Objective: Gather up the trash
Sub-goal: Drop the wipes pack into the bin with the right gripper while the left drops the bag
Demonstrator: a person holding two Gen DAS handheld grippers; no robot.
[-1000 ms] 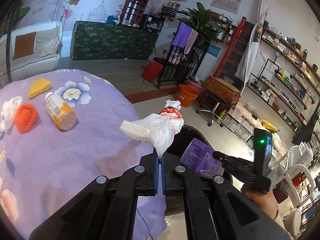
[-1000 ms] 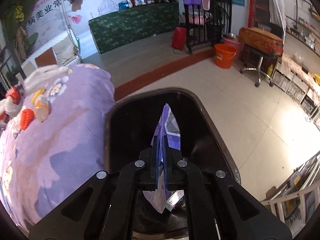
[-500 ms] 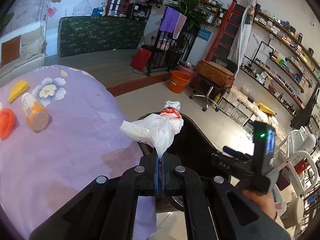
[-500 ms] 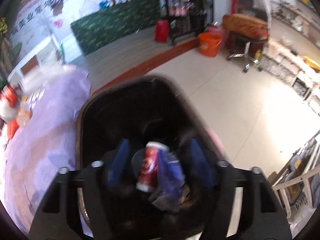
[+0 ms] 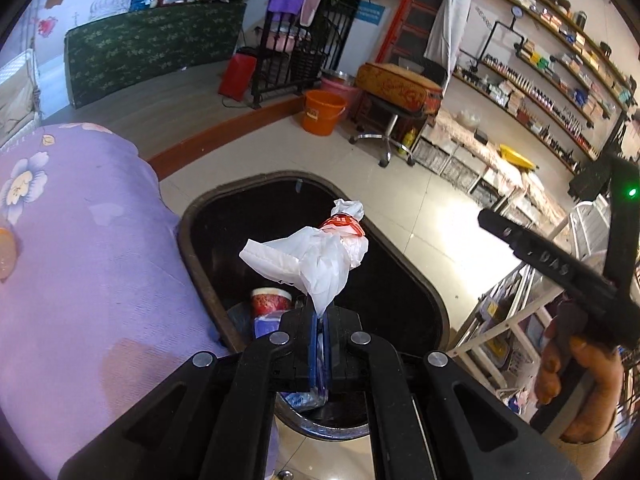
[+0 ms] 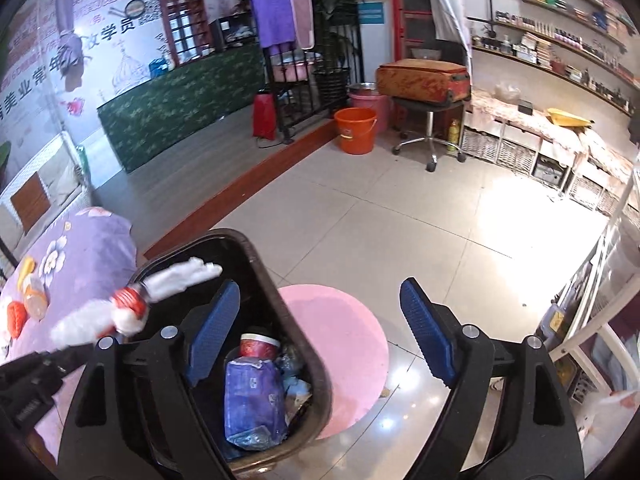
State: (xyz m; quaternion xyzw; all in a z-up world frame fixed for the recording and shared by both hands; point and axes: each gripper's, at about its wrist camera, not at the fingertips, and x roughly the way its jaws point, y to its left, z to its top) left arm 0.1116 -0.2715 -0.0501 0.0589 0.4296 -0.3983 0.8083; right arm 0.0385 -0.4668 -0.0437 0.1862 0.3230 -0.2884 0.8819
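Observation:
My left gripper is shut on a crumpled white plastic bag with red print, held right above the black trash bin. The right wrist view shows the same bag blurred over the bin's left rim. My right gripper hangs beside the bin with its jaws still opening and nothing between them. A purple packet and a red cup lie inside the bin. In the left wrist view a hand carries the right gripper at the right edge.
A purple flowered tablecloth covers the table left of the bin; an orange-capped bottle and red and yellow items lie on it. A pink round mat lies by the bin. An orange bucket and a stool stand further off.
My right gripper opened and dropped the purple packet into the bin, then swung right of it. My left gripper carried the white bag from over the table edge to over the bin.

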